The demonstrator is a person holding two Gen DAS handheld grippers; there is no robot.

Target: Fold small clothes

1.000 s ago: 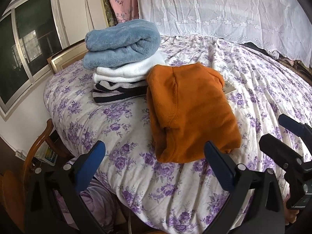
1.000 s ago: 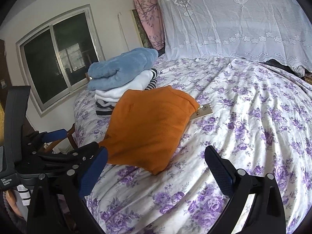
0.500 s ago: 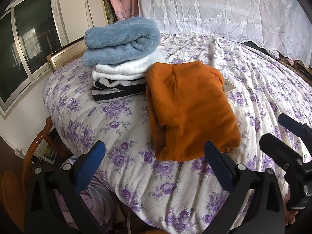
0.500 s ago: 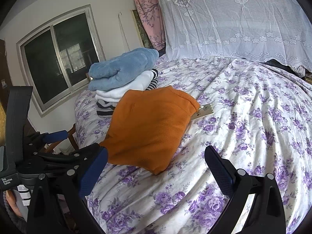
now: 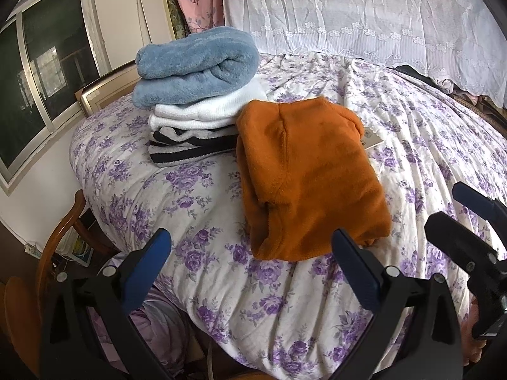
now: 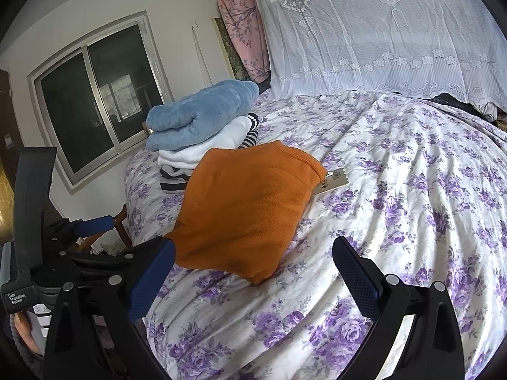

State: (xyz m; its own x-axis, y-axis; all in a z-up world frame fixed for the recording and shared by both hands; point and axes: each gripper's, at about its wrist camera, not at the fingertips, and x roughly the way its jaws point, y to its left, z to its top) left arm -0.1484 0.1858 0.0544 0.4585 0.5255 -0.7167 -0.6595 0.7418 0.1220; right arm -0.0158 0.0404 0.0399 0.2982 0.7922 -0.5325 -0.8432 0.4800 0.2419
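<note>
- The orange garment [image 5: 310, 183] lies folded on the bed [image 5: 443, 145], beside a stack of 3 folded clothes [image 5: 199, 95].
- Left gripper [image 5: 250, 266] and right gripper [image 6: 253, 272] both gape, empty.
- Likely next: lifting it onto the stack.

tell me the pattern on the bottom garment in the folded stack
Black and grey-white stripes on the bottom garment, clearest in the left wrist view.

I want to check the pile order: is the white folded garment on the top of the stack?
No, the blue fleece lies on top; the white garment sits under it, above the striped garment.
</note>
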